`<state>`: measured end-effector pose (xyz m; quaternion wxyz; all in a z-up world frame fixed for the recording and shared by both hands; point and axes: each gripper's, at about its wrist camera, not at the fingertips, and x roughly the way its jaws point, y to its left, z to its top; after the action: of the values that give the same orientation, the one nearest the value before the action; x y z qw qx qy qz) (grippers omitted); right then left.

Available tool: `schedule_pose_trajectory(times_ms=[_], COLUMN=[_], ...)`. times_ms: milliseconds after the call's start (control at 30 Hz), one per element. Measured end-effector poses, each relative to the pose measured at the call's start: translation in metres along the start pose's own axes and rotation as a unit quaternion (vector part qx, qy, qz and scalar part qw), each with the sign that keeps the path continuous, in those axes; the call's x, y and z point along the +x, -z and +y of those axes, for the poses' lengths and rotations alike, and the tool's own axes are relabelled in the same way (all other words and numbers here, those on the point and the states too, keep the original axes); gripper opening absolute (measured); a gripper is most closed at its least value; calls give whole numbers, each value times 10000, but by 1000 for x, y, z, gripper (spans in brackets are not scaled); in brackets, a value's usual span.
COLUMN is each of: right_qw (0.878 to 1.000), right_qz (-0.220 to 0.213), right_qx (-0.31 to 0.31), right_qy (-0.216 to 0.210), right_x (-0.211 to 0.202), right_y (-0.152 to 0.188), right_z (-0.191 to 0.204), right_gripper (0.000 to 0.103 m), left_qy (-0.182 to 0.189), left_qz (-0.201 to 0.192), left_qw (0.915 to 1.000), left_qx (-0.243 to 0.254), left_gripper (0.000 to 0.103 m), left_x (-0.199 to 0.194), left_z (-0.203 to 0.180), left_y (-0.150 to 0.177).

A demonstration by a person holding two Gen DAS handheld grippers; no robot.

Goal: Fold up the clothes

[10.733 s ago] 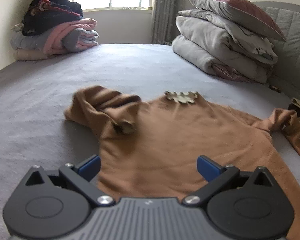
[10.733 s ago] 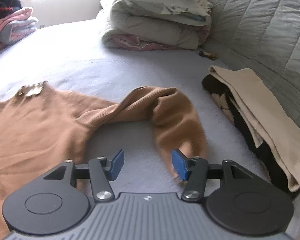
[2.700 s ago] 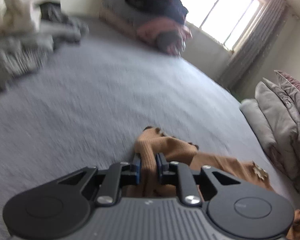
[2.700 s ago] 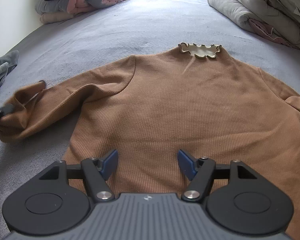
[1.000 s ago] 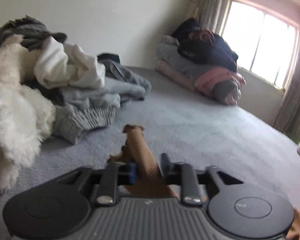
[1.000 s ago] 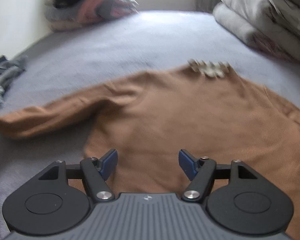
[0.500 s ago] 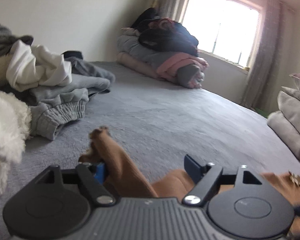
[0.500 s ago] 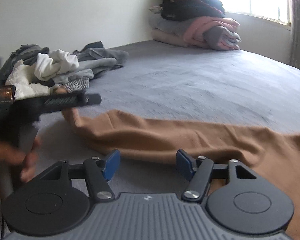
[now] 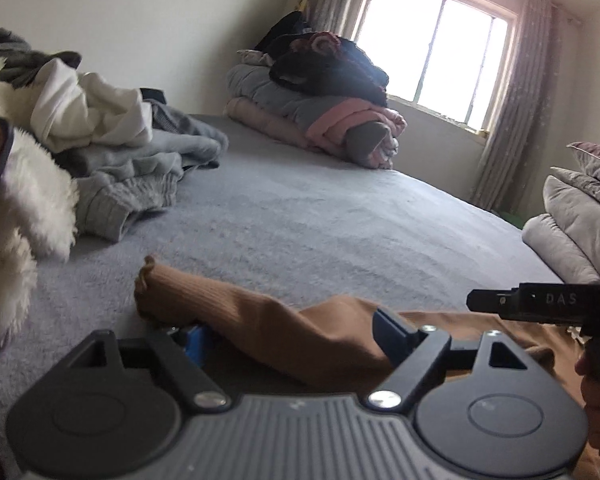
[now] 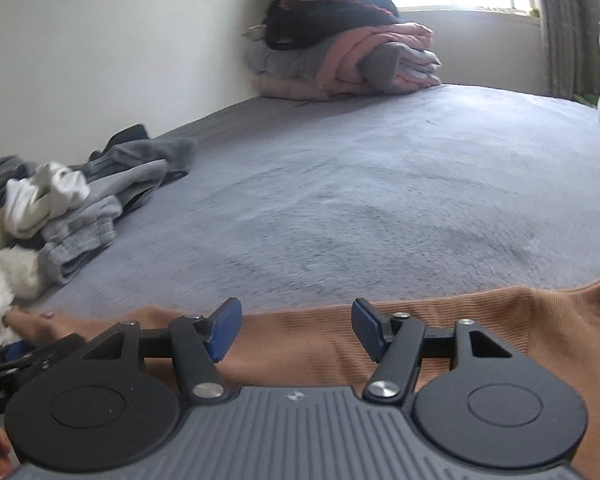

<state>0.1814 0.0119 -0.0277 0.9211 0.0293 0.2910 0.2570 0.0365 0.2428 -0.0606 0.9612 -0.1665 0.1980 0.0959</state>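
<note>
Grey bed (image 10: 380,200) carries one brown sweater (image 10: 308,340); left gripper (image 9: 288,334) and right gripper (image 10: 296,326) jaws both gape, empty

Sweater sleeve (image 9: 236,312) is lying stretched across the near part of the bed (image 9: 320,232), cuff end pointing left, passing between the parted fingers of the left gripper (image 9: 288,336). Right gripper (image 10: 296,330) is hovering over the same sleeve further right, fingers apart, left gripper showing at its lower left. Heap of loose clothes (image 9: 100,152) is sitting at the bed's left edge. Stack of folded blankets (image 9: 320,120) is resting at the far corner, below the window (image 9: 436,44). Pillows (image 9: 580,216) are piled at the right.
</note>
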Motion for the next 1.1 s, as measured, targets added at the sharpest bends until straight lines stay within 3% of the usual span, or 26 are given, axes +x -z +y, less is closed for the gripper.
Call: schedule_pose_trajectory(times_ms=[200,333,433,500,700,833,900,967,1100], right_qw=[9969,9946,9926,9933,9973,9987,9986,9984,9979], right_qz=[-47,-421,-316,-234,-157,147,167,150,131], right_qx=[773,942,1140,1092,642,271,222,248,388], right_qy=[-125,91,291,289,-327,-410,-456,-478,-503], right_x=[-5,-24,-25,-25,-17,-4,-2,-2,-2], right_y=[16,8,9,8,8,13,13,12,13], right_z=[-37,-61,-69,-63,-19,4,9,7,0], right_gripper=[65,65,65,65,65,65,65,65,65], left_qy=[11,8,-33,-62,-124,-208,-353,-493,-1042], left_qz=[95,194,187,178,259,711,1136,1307,1259], left_qw=[9999,9998,9997,9997,9996,9970,9910,9869,9849], left_qx=[-129,97,140,163,85,-220,-620,-810,-574], left_gripper=[83,83,83,83,82,82,73,68,68], left_x=[-6,-18,-26,-32,-41,-17,3,19,37], left_z=[5,-1,-1,0,6,20,31,36,34], left_y=[-4,-13,-26,-35,-61,-73,-72,-66,-54])
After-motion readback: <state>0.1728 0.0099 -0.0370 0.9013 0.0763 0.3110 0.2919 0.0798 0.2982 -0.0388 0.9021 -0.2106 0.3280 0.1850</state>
